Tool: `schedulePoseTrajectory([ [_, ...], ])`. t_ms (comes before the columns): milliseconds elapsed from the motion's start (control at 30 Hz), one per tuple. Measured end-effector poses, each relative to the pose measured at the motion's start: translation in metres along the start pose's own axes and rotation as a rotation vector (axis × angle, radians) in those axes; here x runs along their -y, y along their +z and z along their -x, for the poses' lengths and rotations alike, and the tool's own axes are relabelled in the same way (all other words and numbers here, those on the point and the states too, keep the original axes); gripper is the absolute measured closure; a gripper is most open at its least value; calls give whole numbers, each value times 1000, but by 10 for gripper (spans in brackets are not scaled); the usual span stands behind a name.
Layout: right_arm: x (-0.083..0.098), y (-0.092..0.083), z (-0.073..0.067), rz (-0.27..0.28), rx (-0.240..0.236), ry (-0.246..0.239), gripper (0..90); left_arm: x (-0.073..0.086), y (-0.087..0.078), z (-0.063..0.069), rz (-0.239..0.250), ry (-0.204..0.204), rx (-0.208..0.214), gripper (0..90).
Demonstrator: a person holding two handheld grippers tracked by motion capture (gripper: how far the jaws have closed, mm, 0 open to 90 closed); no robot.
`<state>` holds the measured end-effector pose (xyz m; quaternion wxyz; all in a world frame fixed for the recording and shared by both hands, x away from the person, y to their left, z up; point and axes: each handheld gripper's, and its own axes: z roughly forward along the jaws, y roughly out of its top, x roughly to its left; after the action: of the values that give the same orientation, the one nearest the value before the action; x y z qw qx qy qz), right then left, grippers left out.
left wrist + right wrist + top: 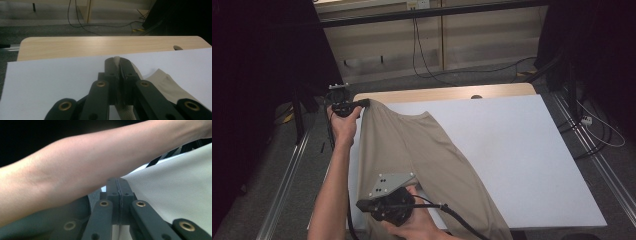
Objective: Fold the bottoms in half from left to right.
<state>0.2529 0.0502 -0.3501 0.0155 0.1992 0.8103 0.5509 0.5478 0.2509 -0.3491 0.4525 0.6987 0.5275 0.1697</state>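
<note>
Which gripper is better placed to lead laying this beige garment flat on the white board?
Probably the left. The left gripper pinches the beige garment at its far corner, over bare white board. The right gripper clamps cloth at the near edge, so it can mostly anchor.

— What do I have on the left gripper (117,62)?
— My 2 black jaws are pinched on beige cloth (163,82), above the white sheet (50,82); wooden tabletop (100,46) beyond.

left gripper (362,104) clamped shut at the far end of an outstretched forearm; right gripper (373,206) shut, close in
</note>
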Motion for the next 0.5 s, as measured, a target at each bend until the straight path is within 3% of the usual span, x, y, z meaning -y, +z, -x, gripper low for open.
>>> schedulePoseTrajectory([
  [133, 1, 2, 4, 15, -19, 15, 900, 2, 0, -1, -12, 16, -22, 861],
  [300, 15, 1, 10, 0, -19, 42, 900, 15, 17, -4, -42, -7, -24, 860],
  [500, 25, -24, 17, 22, 2, 64, 900, 17, 31, 9, -54, 4, -15, 860],
])
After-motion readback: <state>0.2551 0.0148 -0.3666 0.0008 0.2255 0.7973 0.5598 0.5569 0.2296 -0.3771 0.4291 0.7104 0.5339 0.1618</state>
